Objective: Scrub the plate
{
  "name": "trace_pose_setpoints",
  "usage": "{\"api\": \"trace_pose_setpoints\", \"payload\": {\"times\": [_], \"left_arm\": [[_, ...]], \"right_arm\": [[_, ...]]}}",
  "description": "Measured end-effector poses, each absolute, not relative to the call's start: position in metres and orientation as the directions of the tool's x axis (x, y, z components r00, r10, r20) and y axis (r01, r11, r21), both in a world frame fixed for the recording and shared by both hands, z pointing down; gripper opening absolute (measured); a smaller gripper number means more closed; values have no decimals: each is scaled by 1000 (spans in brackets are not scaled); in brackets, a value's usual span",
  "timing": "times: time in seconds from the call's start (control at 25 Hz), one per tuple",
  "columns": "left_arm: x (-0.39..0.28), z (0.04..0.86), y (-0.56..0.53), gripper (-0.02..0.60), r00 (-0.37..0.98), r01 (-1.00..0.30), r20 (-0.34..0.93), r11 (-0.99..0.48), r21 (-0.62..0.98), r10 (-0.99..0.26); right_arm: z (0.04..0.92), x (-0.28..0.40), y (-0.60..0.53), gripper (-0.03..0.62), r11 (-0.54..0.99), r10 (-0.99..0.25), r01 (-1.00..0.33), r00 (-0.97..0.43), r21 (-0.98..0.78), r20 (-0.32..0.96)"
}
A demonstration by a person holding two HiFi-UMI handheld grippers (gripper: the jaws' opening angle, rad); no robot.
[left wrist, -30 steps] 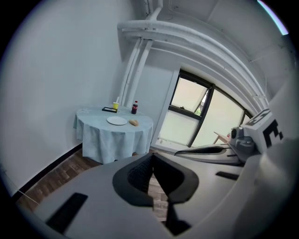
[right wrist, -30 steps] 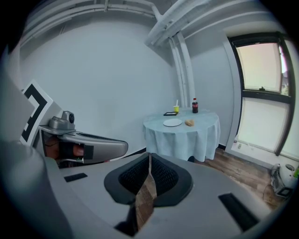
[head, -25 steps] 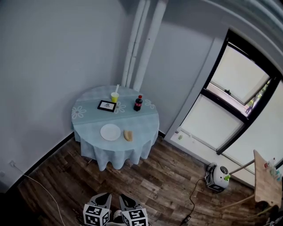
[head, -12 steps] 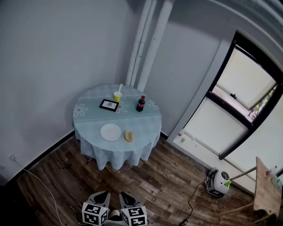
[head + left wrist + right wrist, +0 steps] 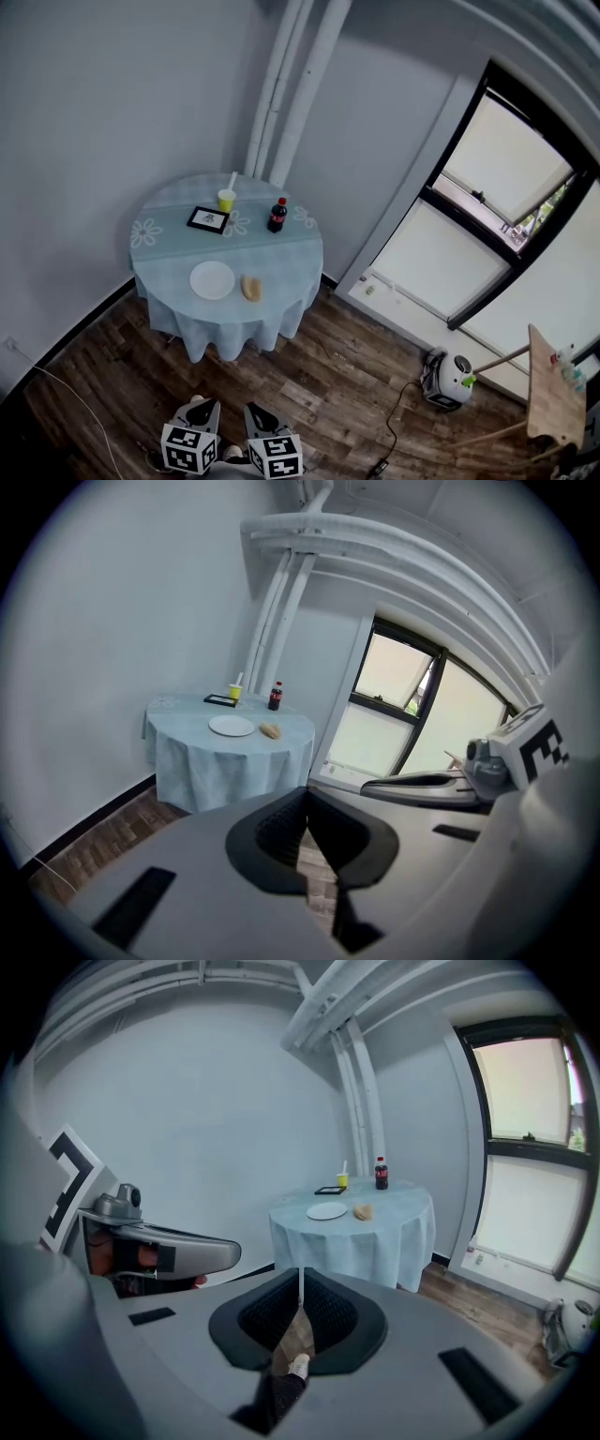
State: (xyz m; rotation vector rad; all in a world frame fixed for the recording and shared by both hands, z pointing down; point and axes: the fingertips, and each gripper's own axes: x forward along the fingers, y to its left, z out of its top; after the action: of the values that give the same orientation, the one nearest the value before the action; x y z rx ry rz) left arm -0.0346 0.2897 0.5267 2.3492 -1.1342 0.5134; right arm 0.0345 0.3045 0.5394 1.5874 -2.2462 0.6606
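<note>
Against the far wall, beside a pair of white pipes (image 5: 281, 94) running up the corner, stands a round surface (image 5: 281, 258) draped in a pale blue cloth with white flower prints. On its near half lies the white plate (image 5: 212, 279), flat and bare. Just to the right of the plate, apart from it, sits a tan sponge-like lump (image 5: 250, 287). Farther back are a small black-framed picture (image 5: 207, 219) at the left, a yellow cup (image 5: 226, 200) with a white stick standing in it behind the frame, and a dark cola bottle (image 5: 277, 215) with a red cap at the right, upright.

Both grippers hang low at the near edge of the head view, well apart from the surface, over the dark wooden floor (image 5: 328, 375). The left gripper (image 5: 202, 408) has its jaws closed together with nothing between them; its own view looks across the room at the surface. The right gripper (image 5: 258, 412), just beside it, likewise has its jaws pressed together and holds nothing; only a thin slit shows between its pads.

At the right a dark-framed window (image 5: 506, 187) lets in daylight. Below it on the floor sits a small white and green device (image 5: 448, 377), and a wooden board (image 5: 548, 398) stands at the far right. A thin pale cable (image 5: 75, 398) trails over the floor at the left.
</note>
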Motion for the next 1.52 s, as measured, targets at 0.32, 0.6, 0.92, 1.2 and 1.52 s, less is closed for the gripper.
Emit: {"api": "trace_pose_setpoints", "payload": {"times": [0.32, 0.6, 0.92, 1.2, 1.52], "left_arm": [[-29, 527, 246, 9, 598, -793, 522, -546, 271, -609], [-36, 528, 197, 8, 593, -799, 525, -526, 292, -610], [-31, 525, 147, 9, 620, -776, 526, -554, 302, -582], [-47, 524, 103, 8, 636, -764, 517, -562, 317, -573], [-67, 529, 51, 8, 668, -732, 513, -601, 321, -539]], "right_arm": [[542, 44, 263, 38, 255, -792, -943, -331, -214, 513], [543, 36, 218, 38, 264, -778, -931, -360, -252, 515], [540, 34, 173, 38, 249, -769, -929, -361, -273, 527], [542, 20, 134, 38, 223, -768, -942, -328, -251, 550], [546, 7, 89, 38, 165, -787, -956, -275, -241, 552]]}}
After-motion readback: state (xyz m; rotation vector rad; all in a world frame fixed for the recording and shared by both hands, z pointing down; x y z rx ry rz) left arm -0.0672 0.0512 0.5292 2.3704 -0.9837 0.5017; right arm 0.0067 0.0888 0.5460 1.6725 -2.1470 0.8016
